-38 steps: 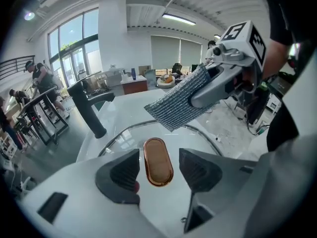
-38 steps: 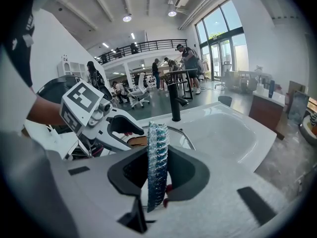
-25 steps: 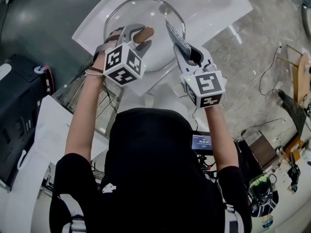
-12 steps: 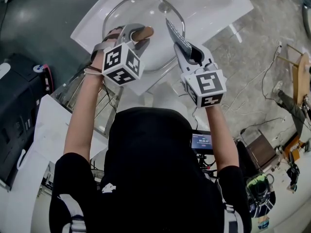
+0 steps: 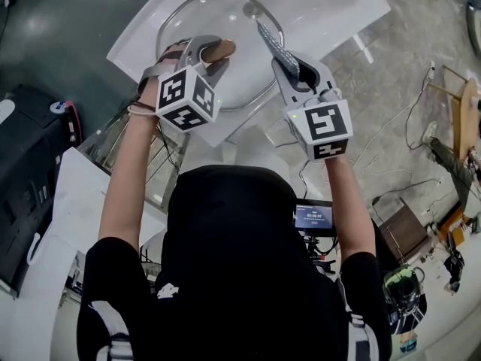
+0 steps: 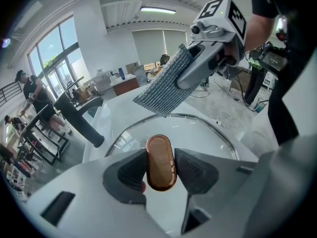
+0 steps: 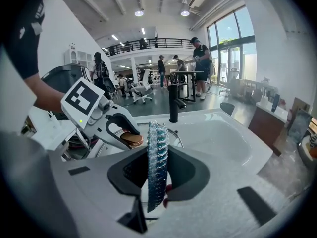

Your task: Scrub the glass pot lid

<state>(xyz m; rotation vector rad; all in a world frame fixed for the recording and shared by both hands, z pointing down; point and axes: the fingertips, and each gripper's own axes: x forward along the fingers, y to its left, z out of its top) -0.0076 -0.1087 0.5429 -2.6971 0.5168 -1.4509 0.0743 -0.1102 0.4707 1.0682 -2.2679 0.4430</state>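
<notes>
The left gripper [image 5: 213,54] jaws hold the brown knob [image 6: 160,162] of the lid [image 5: 188,19], while the right gripper [image 7: 157,178] jaws pinch the scrub cloth [image 5: 271,45] just over its right rim.

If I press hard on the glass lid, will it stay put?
Probably pivots: the left tongs grip only its brown knob. The wide, metal-rimmed glass lid is likely heavy and fragile. The mesh pad looks floppy.

White sink [image 5: 338,6] spreads beneath the right gripper [image 7: 157,175], and a black faucet [image 7: 173,100] stands straight ahead of it. Behind it glows a small lit screen [image 5: 313,218]; cables [image 5: 406,122] straggle off to its right. A black case [image 5: 30,179] sits well left of the left gripper [image 5: 214,51].
</notes>
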